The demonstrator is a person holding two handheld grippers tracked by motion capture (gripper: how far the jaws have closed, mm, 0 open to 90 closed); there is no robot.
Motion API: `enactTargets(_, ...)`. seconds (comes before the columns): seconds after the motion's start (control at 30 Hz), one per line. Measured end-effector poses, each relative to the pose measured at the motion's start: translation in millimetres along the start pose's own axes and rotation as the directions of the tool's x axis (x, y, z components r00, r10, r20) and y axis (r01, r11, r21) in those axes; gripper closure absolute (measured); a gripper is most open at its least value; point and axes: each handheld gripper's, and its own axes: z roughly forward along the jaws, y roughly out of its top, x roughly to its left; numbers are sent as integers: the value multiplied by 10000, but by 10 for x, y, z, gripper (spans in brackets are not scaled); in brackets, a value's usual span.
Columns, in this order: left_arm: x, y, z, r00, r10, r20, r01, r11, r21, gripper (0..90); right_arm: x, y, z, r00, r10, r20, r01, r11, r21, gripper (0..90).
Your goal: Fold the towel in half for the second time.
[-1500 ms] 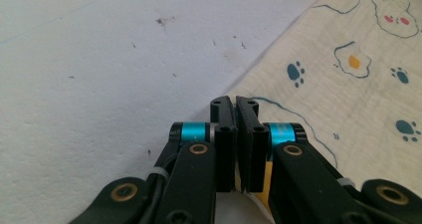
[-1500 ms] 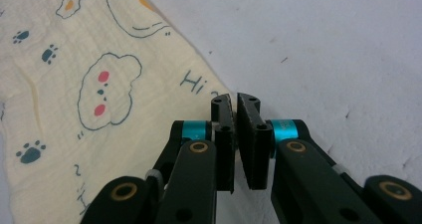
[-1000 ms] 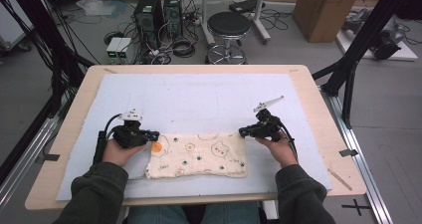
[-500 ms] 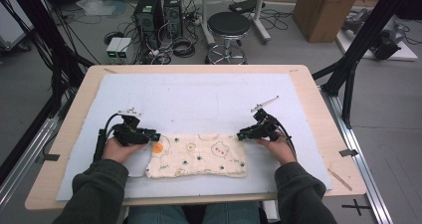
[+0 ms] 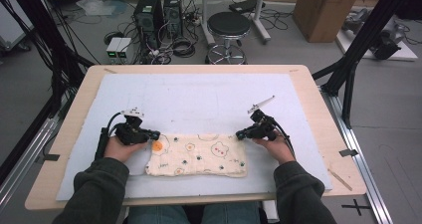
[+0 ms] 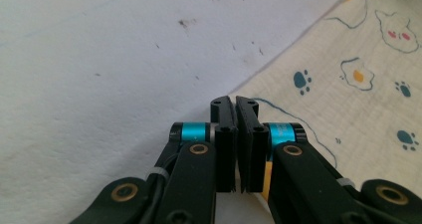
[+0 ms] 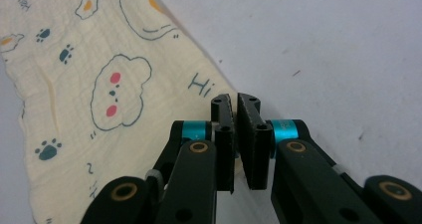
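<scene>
You are holding a small cream muslin cloth (image 5: 199, 157), printed with bears, paw prints and fried eggs, which lies flat on the white mat (image 5: 199, 99) between your two tools. The left tongs (image 5: 155, 134) sit at its far left corner, by an orange egg yolk, and the right tongs (image 5: 240, 133) at its far right corner, beside the printed word "Hi". Both pairs have just been closing and now stand nearly together, and each appears to pinch the thin edge of fabric at its corner. In the gripper views the hem runs in under the tips of the left tongs (image 6: 235, 102) and the right tongs (image 7: 236, 100). The cloth looks light, soft and limp. It should sag and crease rather than hold a shape, so the corners are the best grip points. Your left hand (image 5: 119, 147) and right hand (image 5: 271, 145) rest low on the mat, with the tongs pointing inward toward each other and the forearms angled in.
</scene>
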Motion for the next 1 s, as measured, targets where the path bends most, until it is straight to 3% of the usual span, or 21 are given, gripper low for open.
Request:
enactTargets(0.2, 52, 21, -14, 9996, -200, -204, 191, 9989, -426, 864, -50, 95, -93, 9999, 22, 158, -17, 9996, -290, 859)
enactTargets(0.33, 63, 55, -38, 9993, -130, -345, 113, 9987, -489, 865, -57, 175, -151, 9995, -49, 306, 64, 9988, -488, 859)
enactTargets(0.47, 54, 98, -90, 9993, -136, -351, 100, 9950, -998, 864, -45, 206, -204, 9988, -203, 450, 237, 9969, -753, 859)
enactTargets(0.57, 48, 91, -102, 9994, -88, -331, 57, 9957, -923, 864, -20, 205, -236, 9984, -258, 499, 305, 9949, -957, 859)
enactTargets(0.77, -27, 93, -134, 9984, 358, -438, -393, 9959, -820, 863, 66, 205, -265, 9960, -599, 662, 658, 9937, -907, 858)
enactTargets(1.0, -57, 84, -172, 9976, 531, -434, -569, 9941, -928, 862, 85, 161, -250, 9950, -685, 720, 748, 9933, -885, 858)
